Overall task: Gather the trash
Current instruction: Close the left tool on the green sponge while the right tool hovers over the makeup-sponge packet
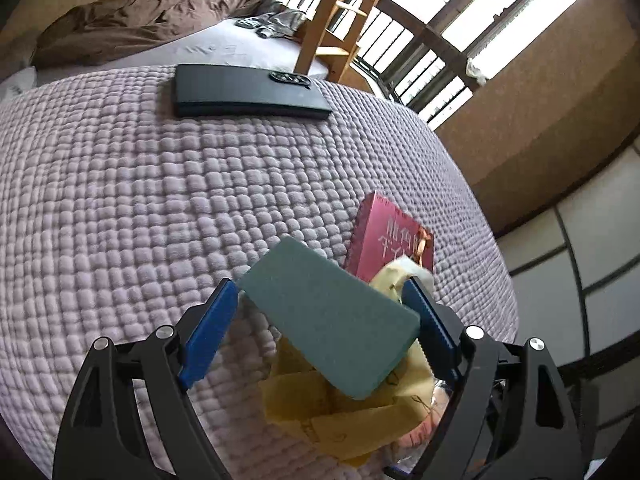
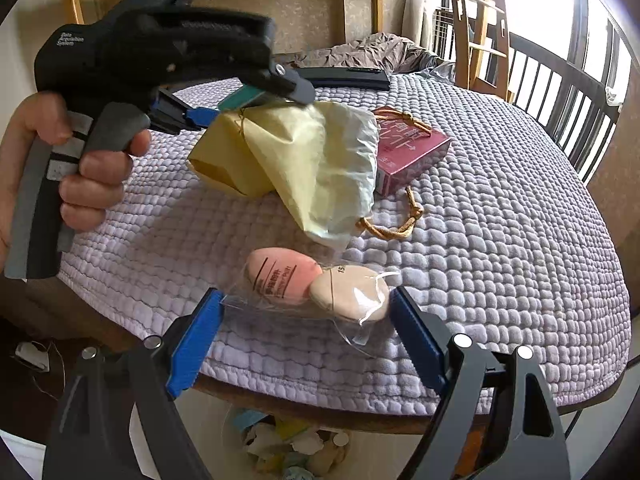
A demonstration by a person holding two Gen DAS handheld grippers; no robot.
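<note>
Left gripper (image 1: pixel 324 312) raised above the quilted lilac cover (image 1: pixel 140 208) of the worktop, fingers (image 1: pixel 208 332) spread wide with a dark green block (image 1: pixel 332 320) lying diagonally across the gap. Cannot tell whether both pads actually press the block; far corner sits close against the right pad, near corner just beside the left pad. Yellow paper bag (image 1: pixel 332 408) hanging beneath the block, crumpled, partly hidden by it. In the right wrist view the same yellow paper bag (image 2: pixel 296 160) droops from the left gripper (image 2: pixel 224 108), lower end just above the cover, green edge of the block (image 2: pixel 244 96) visible at the finger tips. Left hand (image 2: pixel 80 168) wrapped round the gripper handle.

Right gripper (image 2: pixel 308 312) low at the near edge of the worktop, fingers (image 2: pixel 196 344) wide apart, nothing gripped. Clear packet with a pink and a beige sponge (image 2: pixel 316 288) lying flat on the cover between the finger tips; contact with either pad not clear.

Pink box (image 2: pixel 408 152) on the cover behind the bag, tan cord (image 2: pixel 396 224) beside it. Black flat case (image 1: pixel 244 92) at the far side of the worktop. Bin with crumpled scraps (image 2: pixel 296 452) on the floor under the near edge. Bed with brown duvet (image 1: pixel 152 16) beyond.
</note>
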